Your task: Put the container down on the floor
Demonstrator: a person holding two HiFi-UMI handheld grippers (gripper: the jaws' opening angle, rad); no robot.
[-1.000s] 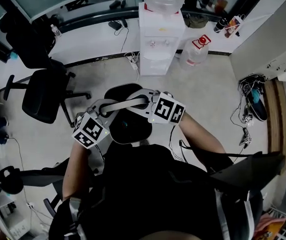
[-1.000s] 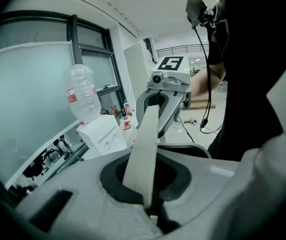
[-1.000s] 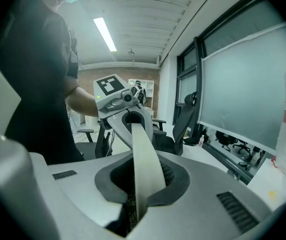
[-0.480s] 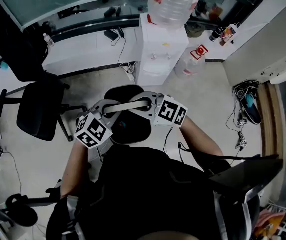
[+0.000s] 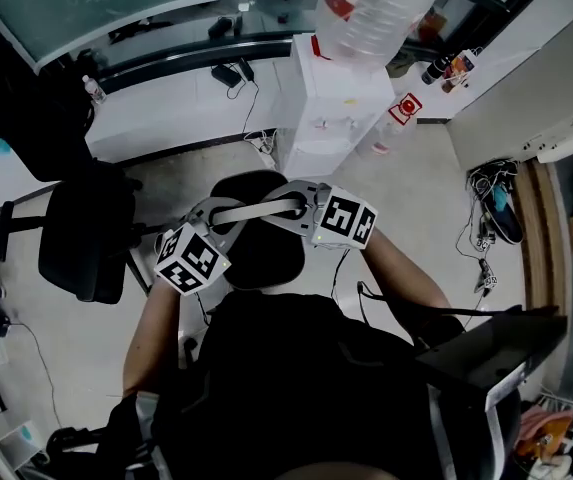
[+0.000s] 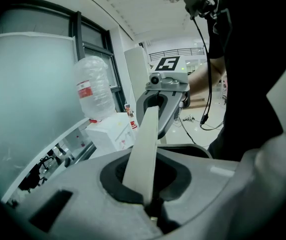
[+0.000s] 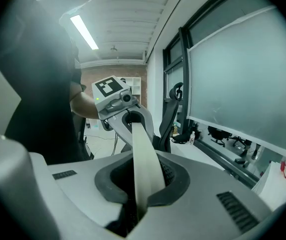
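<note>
Cream handle band is pinched from both sides. L gripper is clamped tight on it. R gripper is clamped on it too, facing the other way, jaws pressed onto the band w/ no gap. Black container sits under the band, held up in front of the person betw. the two grippers, not on the floor. White water dispenser stands just beyond it. Black office chair is off to the left.
</note>
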